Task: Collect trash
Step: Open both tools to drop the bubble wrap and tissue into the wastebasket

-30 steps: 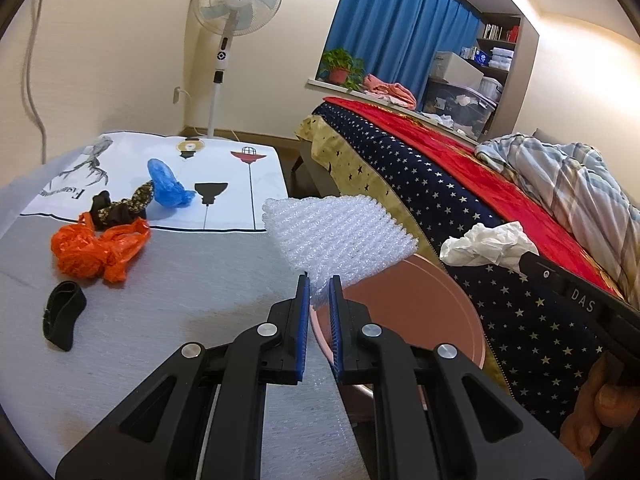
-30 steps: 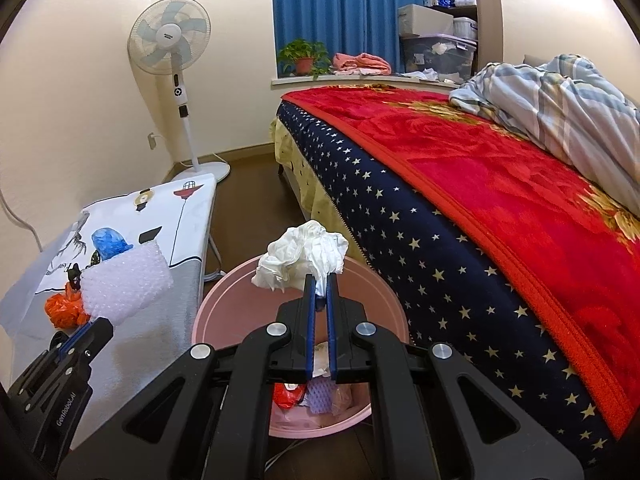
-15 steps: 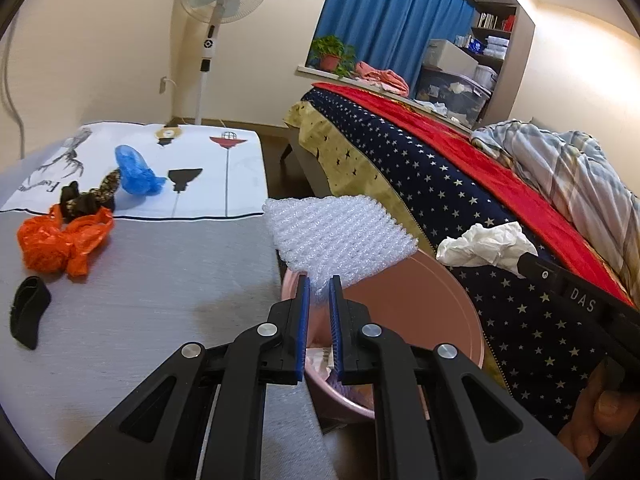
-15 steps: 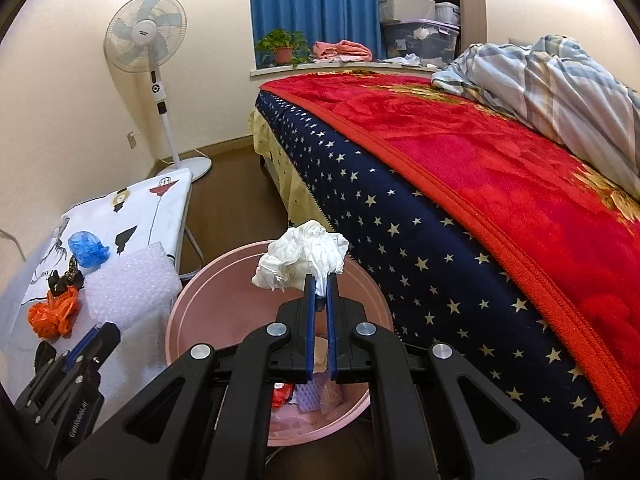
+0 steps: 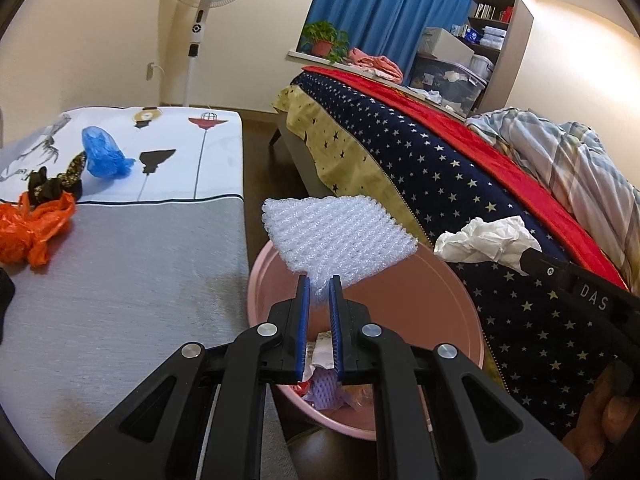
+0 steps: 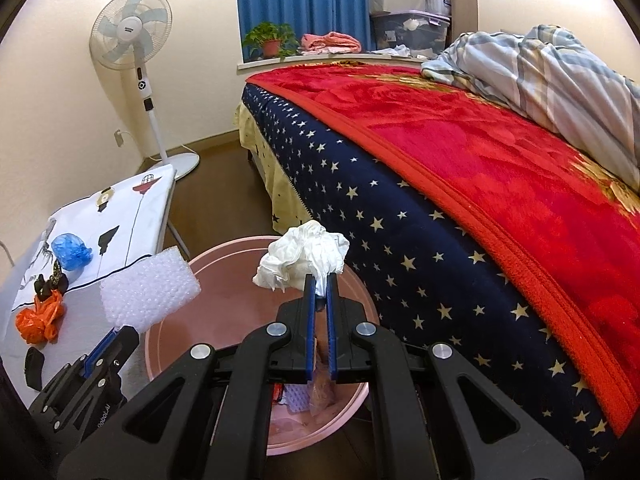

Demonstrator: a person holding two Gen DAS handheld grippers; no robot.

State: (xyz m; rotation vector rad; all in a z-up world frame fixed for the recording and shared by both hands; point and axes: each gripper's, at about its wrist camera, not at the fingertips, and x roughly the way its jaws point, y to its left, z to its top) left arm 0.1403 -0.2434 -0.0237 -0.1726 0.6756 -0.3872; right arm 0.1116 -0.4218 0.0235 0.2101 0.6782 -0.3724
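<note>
My left gripper (image 5: 319, 284) is shut on a piece of white bubble wrap (image 5: 336, 236) and holds it over the pink bin (image 5: 460, 280). My right gripper (image 6: 319, 282) is shut on a crumpled white paper (image 6: 304, 254) and holds it over the same bin (image 6: 168, 344). The bin holds several bits of trash at its bottom (image 5: 328, 390). The left gripper with the bubble wrap (image 6: 148, 288) also shows in the right wrist view, and the paper (image 5: 486, 240) shows in the left wrist view.
The table (image 5: 120, 280) at left carries an orange plastic bag (image 5: 34, 228), a blue plastic piece (image 5: 102, 152), a dark patterned scrap (image 5: 56, 182) and a black item (image 6: 34, 364). A bed with a starred blanket (image 6: 400, 240) stands right of the bin. A standing fan (image 6: 136, 40) is behind.
Both grippers have moved forward and sit further over the pink bin, each still holding its item. The table items have slid left in the left wrist view.
</note>
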